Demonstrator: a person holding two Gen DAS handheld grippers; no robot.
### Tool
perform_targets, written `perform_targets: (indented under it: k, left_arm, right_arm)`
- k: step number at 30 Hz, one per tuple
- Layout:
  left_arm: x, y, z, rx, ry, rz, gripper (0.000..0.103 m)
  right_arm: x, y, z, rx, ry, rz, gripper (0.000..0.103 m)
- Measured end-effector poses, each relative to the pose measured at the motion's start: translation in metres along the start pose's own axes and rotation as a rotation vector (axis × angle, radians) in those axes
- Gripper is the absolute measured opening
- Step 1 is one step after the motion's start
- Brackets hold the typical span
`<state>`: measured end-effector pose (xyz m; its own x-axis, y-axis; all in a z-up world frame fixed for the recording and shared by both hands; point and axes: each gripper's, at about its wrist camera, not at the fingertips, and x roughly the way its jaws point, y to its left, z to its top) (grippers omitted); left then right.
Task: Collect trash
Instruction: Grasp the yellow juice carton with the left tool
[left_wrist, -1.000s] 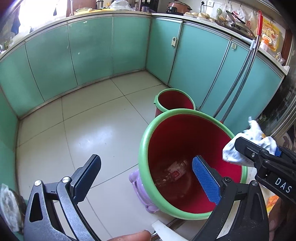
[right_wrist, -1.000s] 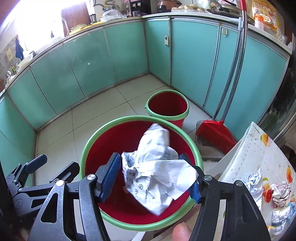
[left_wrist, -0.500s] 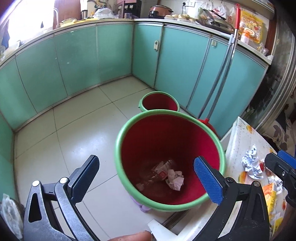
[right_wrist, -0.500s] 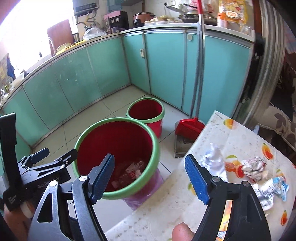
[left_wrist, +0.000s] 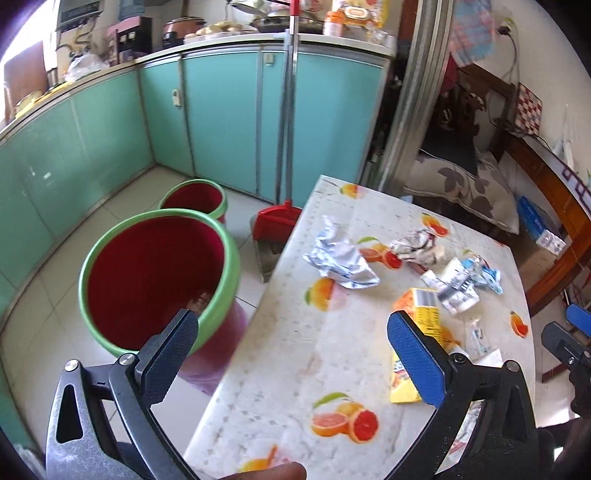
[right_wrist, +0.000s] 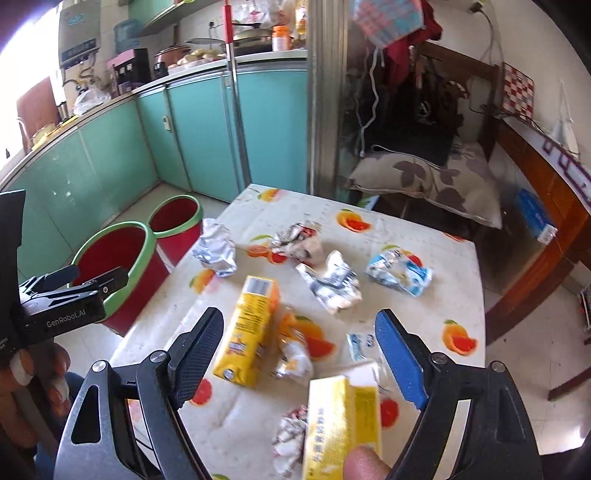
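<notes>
Trash (right_wrist: 328, 282) mostly uncollected, wrappers plus yellow carton (right_wrist: 247, 325) scattered on worktop (right_wrist: 424, 317) right of red bin (left_wrist: 155, 277); right tool (right_wrist: 299, 339) just opening, empty; left tool (left_wrist: 291, 354) released, empty.

Both views ride on handheld grippers and look steeply down over the fruit-printed oilcloth table (left_wrist: 295, 332) (right_wrist: 424, 306). The left wrist view sits off the table's near-left corner, with the large green-rimmed red plastic bin (left_wrist: 155, 273) close at nine o'clock. The right wrist view sits further over the table, nearer the litter, the same bin (right_wrist: 114, 251) smaller at nine o'clock. Both share the crumpled silver foil wrapper (left_wrist: 338, 258) (right_wrist: 216, 249), the yellow cardboard carton (left_wrist: 421, 332) (right_wrist: 247, 325) and the teal kitchen cabinets (left_wrist: 221, 118) (right_wrist: 207, 122) towards twelve o'clock.
</notes>
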<state>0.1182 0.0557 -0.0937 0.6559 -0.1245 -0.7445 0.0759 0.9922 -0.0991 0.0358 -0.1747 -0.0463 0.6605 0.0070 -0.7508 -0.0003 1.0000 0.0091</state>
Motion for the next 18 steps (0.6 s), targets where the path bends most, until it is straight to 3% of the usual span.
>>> perform_targets:
  k: [7, 13, 18]
  left_arm:
    - [0.021, -0.073, -0.006, 0.086, 0.077, -0.08, 0.103]
    - [0.053, -0.119, -0.012, 0.141, 0.15, -0.07, 0.103]
    - [0.083, -0.131, -0.014, 0.149, 0.212, -0.026, 0.102]
  right_arm:
    - [-0.018, -0.072, -0.036, 0.08, 0.026, -0.061, 0.084]
    - [-0.03, -0.1, -0.047, 0.141, 0.01, -0.072, 0.084]
    - [-0.029, -0.12, -0.046, 0.187, 0.002, -0.085, 0.084]
